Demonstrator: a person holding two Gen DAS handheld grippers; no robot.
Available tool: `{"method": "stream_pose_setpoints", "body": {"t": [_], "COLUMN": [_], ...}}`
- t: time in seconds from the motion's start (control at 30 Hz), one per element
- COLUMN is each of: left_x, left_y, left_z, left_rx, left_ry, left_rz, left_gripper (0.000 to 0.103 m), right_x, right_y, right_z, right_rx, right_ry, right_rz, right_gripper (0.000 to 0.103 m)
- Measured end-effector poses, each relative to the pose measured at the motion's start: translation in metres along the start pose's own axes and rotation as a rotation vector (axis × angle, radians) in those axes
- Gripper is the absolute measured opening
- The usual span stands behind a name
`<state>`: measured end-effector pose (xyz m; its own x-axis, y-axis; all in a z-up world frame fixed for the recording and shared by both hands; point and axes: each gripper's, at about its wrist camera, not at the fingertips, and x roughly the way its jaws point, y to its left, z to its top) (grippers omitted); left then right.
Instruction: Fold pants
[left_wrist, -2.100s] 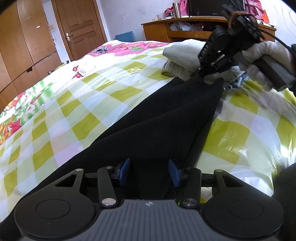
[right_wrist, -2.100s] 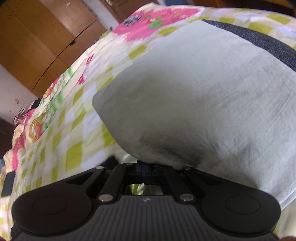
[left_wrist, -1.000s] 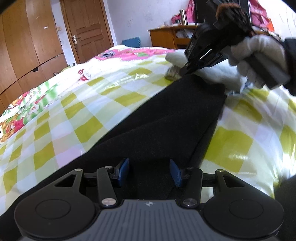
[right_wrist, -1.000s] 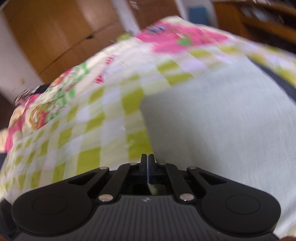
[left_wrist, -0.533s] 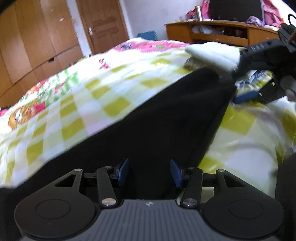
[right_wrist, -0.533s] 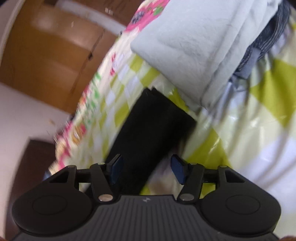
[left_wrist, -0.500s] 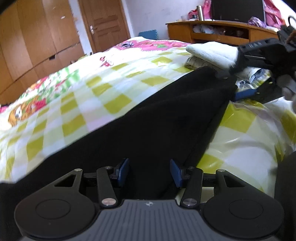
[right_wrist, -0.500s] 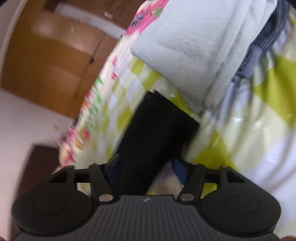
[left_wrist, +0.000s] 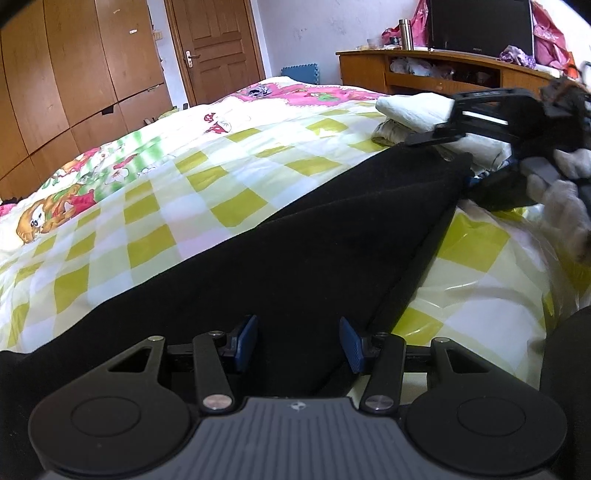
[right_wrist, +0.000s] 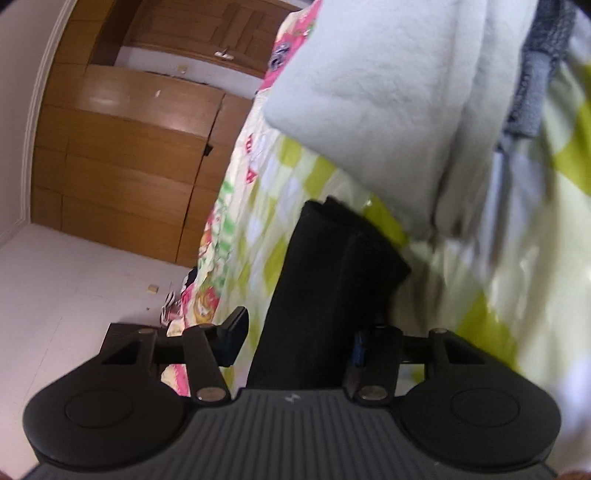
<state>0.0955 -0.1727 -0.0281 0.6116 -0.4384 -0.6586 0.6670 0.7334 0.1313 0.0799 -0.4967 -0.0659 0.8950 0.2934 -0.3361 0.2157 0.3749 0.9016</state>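
Black pants (left_wrist: 303, 236) lie stretched out along the green-checked bedspread (left_wrist: 155, 206). My left gripper (left_wrist: 298, 339) is open and sits over their near end, the cloth between its blue pads. My right gripper (right_wrist: 299, 336) is open and rolled on its side at the pants' far end (right_wrist: 332, 273), the cloth lying between its fingers. The right gripper also shows in the left wrist view (left_wrist: 491, 114), held in a white-gloved hand beyond the far end.
A stack of folded pale clothes (left_wrist: 417, 110) lies just past the pants' far end, and fills the top of the right wrist view (right_wrist: 388, 96). A wooden wardrobe (left_wrist: 55, 81), a door (left_wrist: 218, 48) and a TV cabinet (left_wrist: 443, 74) stand beyond the bed.
My right gripper opened, let go of the pants' far end, dropped to the side and rolled over. The left gripper stayed open over the near end.
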Motion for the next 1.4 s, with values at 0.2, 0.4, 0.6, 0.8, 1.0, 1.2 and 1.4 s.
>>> {"method": "stream_pose_setpoints", "body": {"t": [0.2, 0.4, 0.6, 0.8, 1.0, 1.2, 1.4], "left_x": [0.0, -0.005, -0.007, -0.013, -0.022, -0.02, -0.016], "left_y": [0.0, 0.002, -0.01, -0.01, -0.028, -0.03, -0.037], "left_z": [0.0, 0.004, -0.004, -0.007, -0.017, -0.022, -0.018], "left_rx": [-0.001, 0.027, 0.079, 0.13, 0.273, 0.359, 0.403], "left_ry": [-0.011, 0.013, 0.068, 0.069, 0.059, 0.067, 0.091], "left_rz": [0.003, -0.004, -0.044, 0.059, 0.068, 0.109, 0.105], "left_gripper": [0.062, 0.062, 0.063, 0.06, 0.048, 0.049, 0.02], "right_x": [0.026, 0.032, 0.01, 0.011, 0.011, 0.003, 0.001], "right_y": [0.006, 0.021, 0.027, 0.013, 0.011, 0.005, 0.003], "right_z": [-0.001, 0.002, -0.007, -0.01, -0.01, -0.011, -0.011], "right_rx": [0.003, 0.073, 0.03, 0.098, 0.095, 0.112, 0.121], "right_ry": [-0.001, 0.005, -0.026, -0.024, -0.017, -0.01, -0.01], "right_rz": [0.05, 0.082, 0.017, -0.005, -0.014, -0.014, -0.021], "right_gripper": [0.039, 0.006, 0.006, 0.006, 0.008, 0.009, 0.009]}}
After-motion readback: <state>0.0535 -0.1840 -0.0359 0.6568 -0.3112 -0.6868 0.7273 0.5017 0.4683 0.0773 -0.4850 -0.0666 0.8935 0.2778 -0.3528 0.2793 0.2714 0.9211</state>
